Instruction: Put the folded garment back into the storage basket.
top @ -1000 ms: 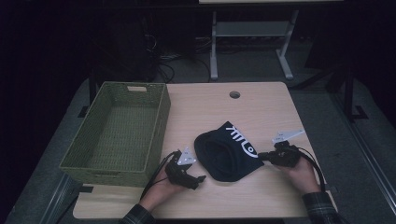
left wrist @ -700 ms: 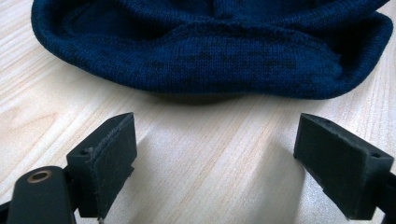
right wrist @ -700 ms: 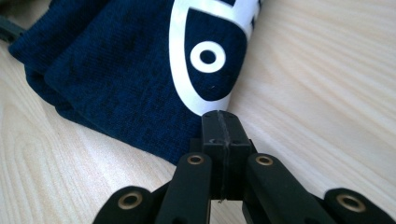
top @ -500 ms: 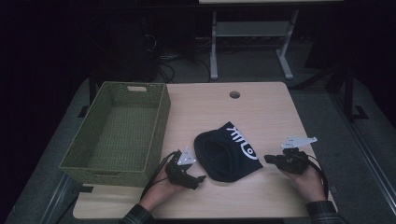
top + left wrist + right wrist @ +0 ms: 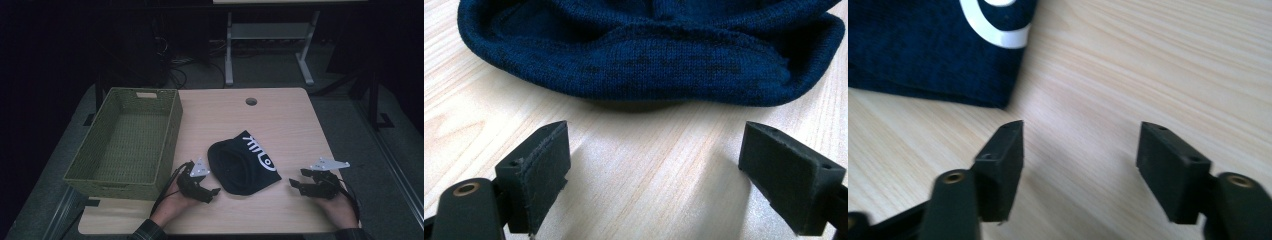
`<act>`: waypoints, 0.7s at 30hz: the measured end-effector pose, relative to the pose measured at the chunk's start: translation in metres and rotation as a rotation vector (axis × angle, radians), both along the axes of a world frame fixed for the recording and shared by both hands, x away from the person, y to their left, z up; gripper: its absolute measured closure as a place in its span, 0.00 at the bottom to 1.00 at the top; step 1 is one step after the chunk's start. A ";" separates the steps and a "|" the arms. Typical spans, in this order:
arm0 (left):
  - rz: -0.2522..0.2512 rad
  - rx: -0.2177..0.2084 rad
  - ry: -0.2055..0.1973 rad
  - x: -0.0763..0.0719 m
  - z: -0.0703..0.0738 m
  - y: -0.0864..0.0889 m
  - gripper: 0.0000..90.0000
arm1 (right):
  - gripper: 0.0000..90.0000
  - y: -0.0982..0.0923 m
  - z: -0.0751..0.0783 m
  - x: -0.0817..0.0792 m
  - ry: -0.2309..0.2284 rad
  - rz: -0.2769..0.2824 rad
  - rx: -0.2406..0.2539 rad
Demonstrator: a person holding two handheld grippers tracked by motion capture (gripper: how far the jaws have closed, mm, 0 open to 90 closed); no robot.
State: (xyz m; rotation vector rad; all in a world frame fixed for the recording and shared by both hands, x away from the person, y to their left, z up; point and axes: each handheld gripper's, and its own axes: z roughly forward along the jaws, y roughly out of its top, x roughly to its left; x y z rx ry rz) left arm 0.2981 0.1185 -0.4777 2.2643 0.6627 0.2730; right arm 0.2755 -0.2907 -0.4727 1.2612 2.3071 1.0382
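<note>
A dark navy knit hat (image 5: 243, 162) with a white print lies flat in the middle of the wooden table (image 5: 280, 120). My left gripper (image 5: 212, 193) sits just off the hat's lower left edge. In the left gripper view its jaws stand wide open (image 5: 654, 170) over bare wood, with the hat's rim (image 5: 649, 60) just ahead. My right gripper (image 5: 297, 179) rests to the right of the hat, clear of it. Its jaws have just been opening and hold nothing (image 5: 1080, 165). The hat's printed corner (image 5: 933, 50) lies up and to the left of them.
A green woven basket (image 5: 172, 132) stands along the table's left side, right beside my left hand. A round cable hole (image 5: 251, 101) sits near the far edge. Desk legs and cables stand on the dark floor beyond.
The right gripper has opened, let go of the hat's right corner and drawn back to the right and toward the near edge. The left gripper has stayed put.
</note>
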 end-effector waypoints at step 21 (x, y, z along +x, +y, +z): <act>-0.007 0.065 0.055 0.003 0.009 -0.001 0.15 | 0.14 0.000 -0.009 -0.002 -0.016 -0.040 -0.033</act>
